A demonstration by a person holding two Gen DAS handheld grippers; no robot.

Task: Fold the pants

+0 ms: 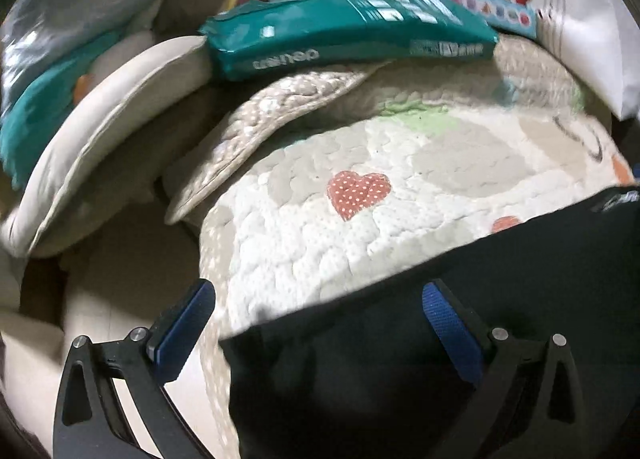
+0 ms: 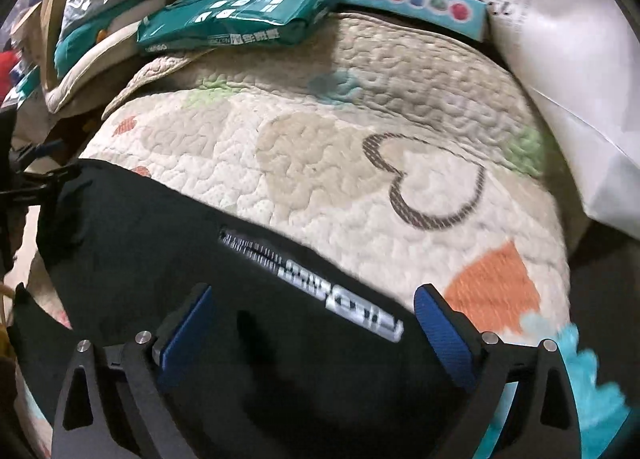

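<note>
Two grippers hover over black pants point(image 2: 224, 259) spread flat on a quilted mat point(image 2: 320, 147) with heart patches. The left gripper point(image 1: 320, 323) has its fingers wide above the pants' edge, holding nothing; the right gripper point(image 2: 312, 323) is likewise spread wide, straddling the white lettering point(image 2: 340, 299). A teal package point(image 1: 344, 35) lies at the mat's far edge.

pants point(image 2: 248, 259) x1 | quilt point(image 2: 320, 147) x1 | teal pkg point(image 2: 236, 15) x1 | grippers x2
</note>
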